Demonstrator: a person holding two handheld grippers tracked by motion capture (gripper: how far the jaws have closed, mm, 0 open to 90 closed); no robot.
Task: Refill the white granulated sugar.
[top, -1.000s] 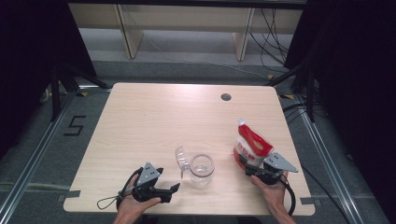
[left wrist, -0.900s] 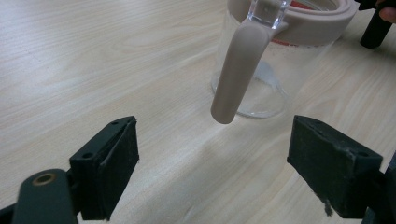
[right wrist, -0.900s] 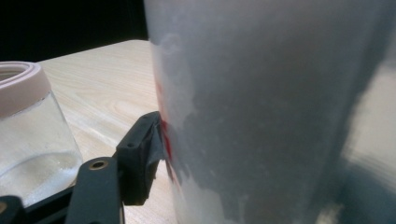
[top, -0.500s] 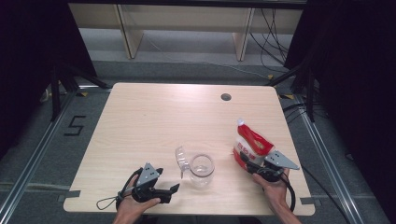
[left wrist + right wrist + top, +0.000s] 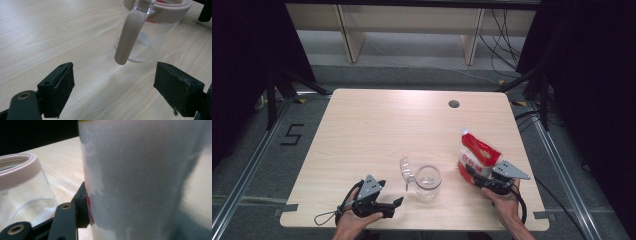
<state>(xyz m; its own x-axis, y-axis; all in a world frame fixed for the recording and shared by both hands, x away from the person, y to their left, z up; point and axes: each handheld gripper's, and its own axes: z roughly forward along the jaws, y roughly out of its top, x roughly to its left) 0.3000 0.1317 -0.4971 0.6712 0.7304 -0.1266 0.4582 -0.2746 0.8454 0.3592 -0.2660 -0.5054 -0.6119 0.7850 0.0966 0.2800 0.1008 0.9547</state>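
The right gripper [image 5: 473, 175] had just been closing its jaws around the bag [image 5: 477, 157], which stood between them near the table's [image 5: 377, 125] right edge; one pad [image 5: 82, 202] pressed its side, the other hidden behind it. The left gripper [image 5: 396, 204] rested near the front edge, jaws wide apart and holding nothing, the jar [image 5: 150, 27] just beyond them, its handle [image 5: 128, 37] pointing toward the gap.
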